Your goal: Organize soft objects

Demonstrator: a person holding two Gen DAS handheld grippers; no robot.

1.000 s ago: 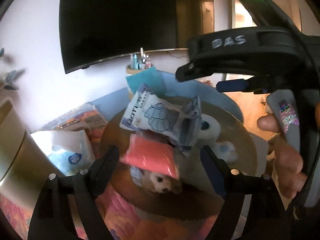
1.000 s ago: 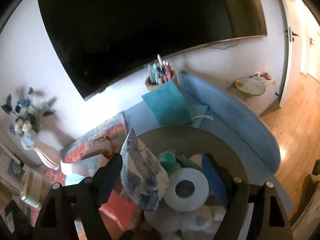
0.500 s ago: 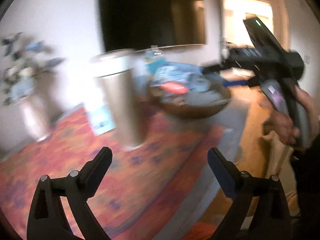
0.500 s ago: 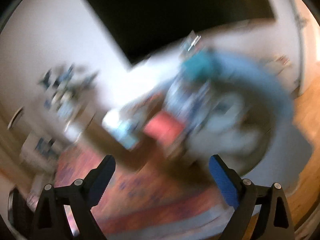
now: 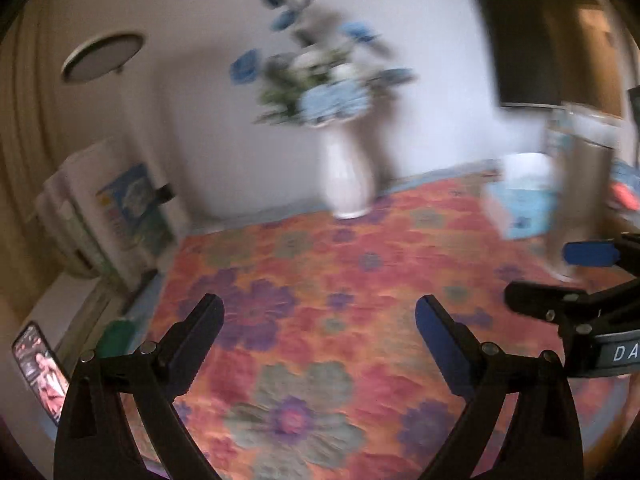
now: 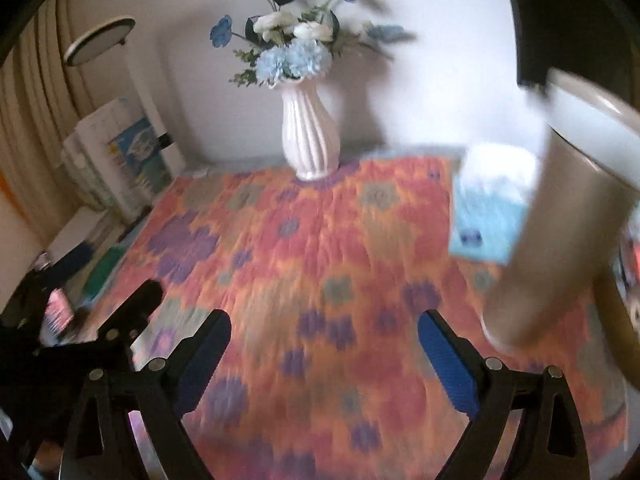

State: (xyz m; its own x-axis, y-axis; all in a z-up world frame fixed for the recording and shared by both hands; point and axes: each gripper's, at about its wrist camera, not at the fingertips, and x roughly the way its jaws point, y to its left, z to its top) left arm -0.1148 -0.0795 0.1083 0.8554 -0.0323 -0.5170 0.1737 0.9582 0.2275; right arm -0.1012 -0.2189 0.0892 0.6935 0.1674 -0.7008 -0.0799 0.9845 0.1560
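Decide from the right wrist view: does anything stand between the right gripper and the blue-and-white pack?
Nothing visible does. Only bare floral cloth lies between the right gripper, its empty jaws just opened wider, and the blue-and-white pack. The tall beige bin stands beside the path, hiding the pack's right edge.

In the left wrist view motion blur smears the flowers [image 5: 320, 76] at 12 o'clock. A pale cylinder [image 6: 560, 216] at 3 o'clock in the right wrist view is blurred and cut by the frame; a light-blue packet [image 6: 490, 216] behind it is unreadable.
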